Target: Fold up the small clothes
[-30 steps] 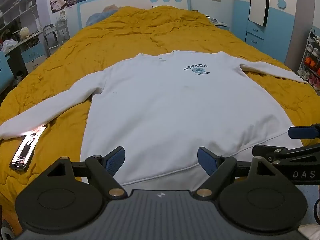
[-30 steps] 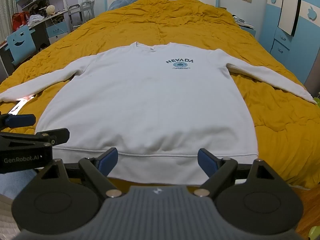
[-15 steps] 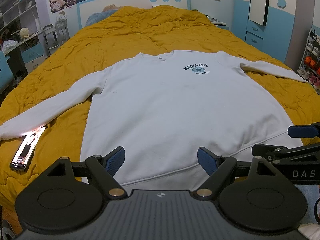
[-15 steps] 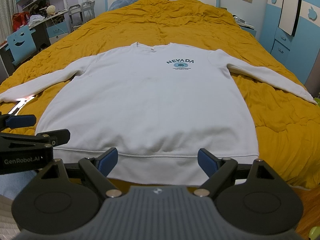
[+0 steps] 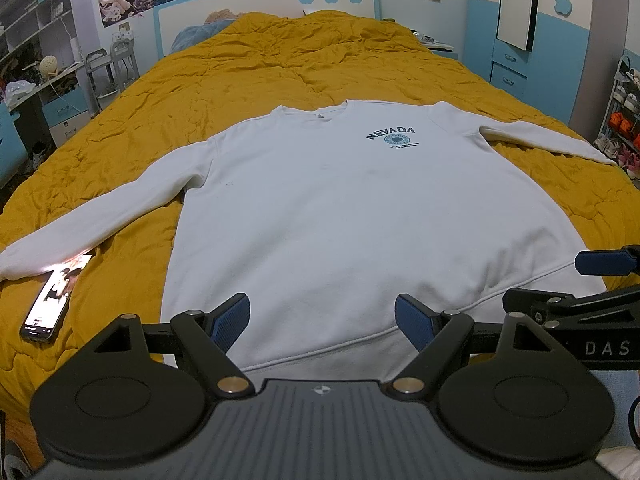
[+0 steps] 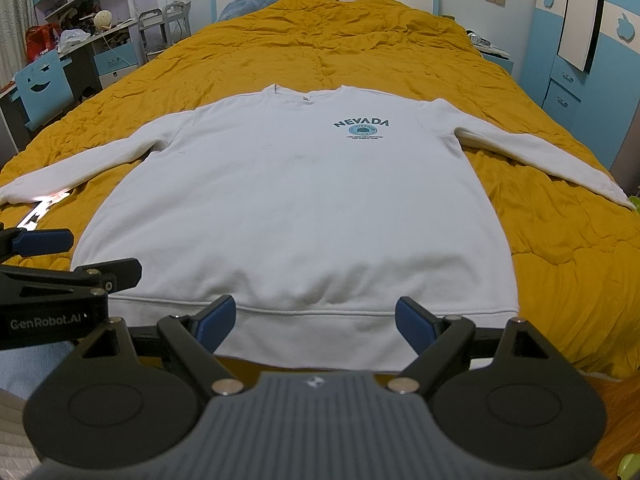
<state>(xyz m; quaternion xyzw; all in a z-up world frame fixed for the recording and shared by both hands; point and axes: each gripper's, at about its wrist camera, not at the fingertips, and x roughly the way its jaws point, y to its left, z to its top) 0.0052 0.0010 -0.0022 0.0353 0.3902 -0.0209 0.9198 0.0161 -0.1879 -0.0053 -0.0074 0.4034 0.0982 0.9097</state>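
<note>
A white long-sleeved sweatshirt [image 5: 340, 208] with a blue NEVADA print lies flat, face up, on the yellow bedspread [image 5: 304, 64], sleeves spread out to both sides. It also shows in the right wrist view [image 6: 296, 208]. My left gripper [image 5: 322, 322] is open and empty, hovering just before the hem. My right gripper [image 6: 316, 322] is open and empty, also just before the hem. Each gripper shows at the edge of the other's view: the right gripper [image 5: 576, 280] and the left gripper [image 6: 72, 256].
A lit phone [image 5: 54, 300] lies on the bedspread by the left cuff. A desk and shelves [image 6: 68, 40] stand left of the bed. Blue wardrobes [image 6: 580, 60] and a shoe rack [image 5: 620, 120] stand to the right. The headboard [image 5: 264, 4] is at the far end.
Almost nothing. Both grippers stay open before the hem, with only a slight shift of view.
</note>
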